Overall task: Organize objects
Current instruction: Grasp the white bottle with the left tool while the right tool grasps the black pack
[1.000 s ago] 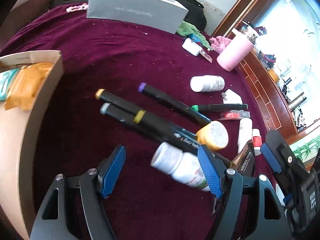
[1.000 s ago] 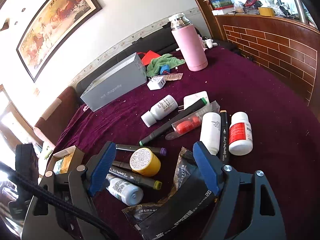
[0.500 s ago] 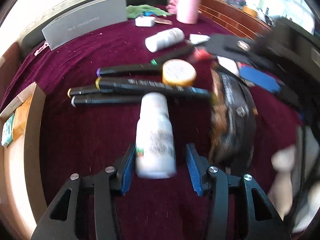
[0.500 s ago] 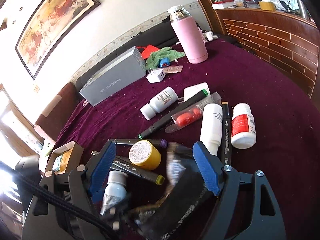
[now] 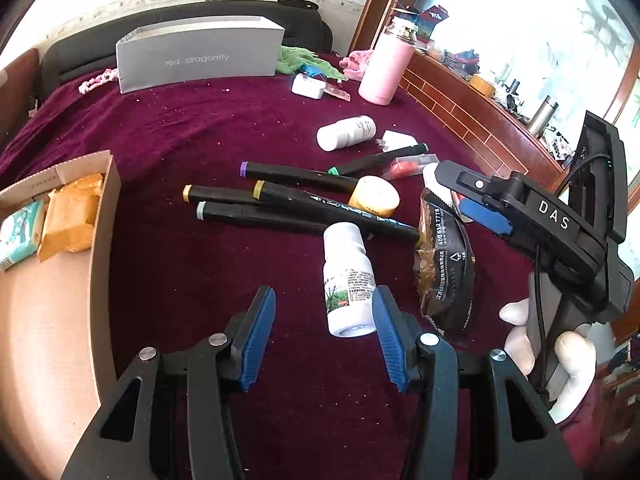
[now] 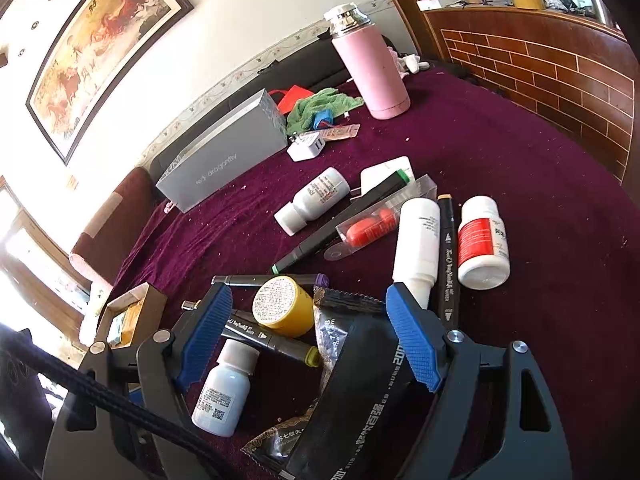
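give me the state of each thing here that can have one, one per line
left gripper: open, nothing held
right gripper: open, over the black snack bag
small white bottle: lying on its side, capped, beside the left gripper's right finger
black snack bag: lying flat, sealed
pink flask: upright, lid on
cardboard box: open, packets inside
yellow-lidded jar: on its side

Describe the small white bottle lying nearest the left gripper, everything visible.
The small white bottle looks plastic, with a white screw cap and a printed label showing green and red. It lies on its side on the maroon cloth, cap toward a black marker, base toward the open left gripper, beside the right pad.
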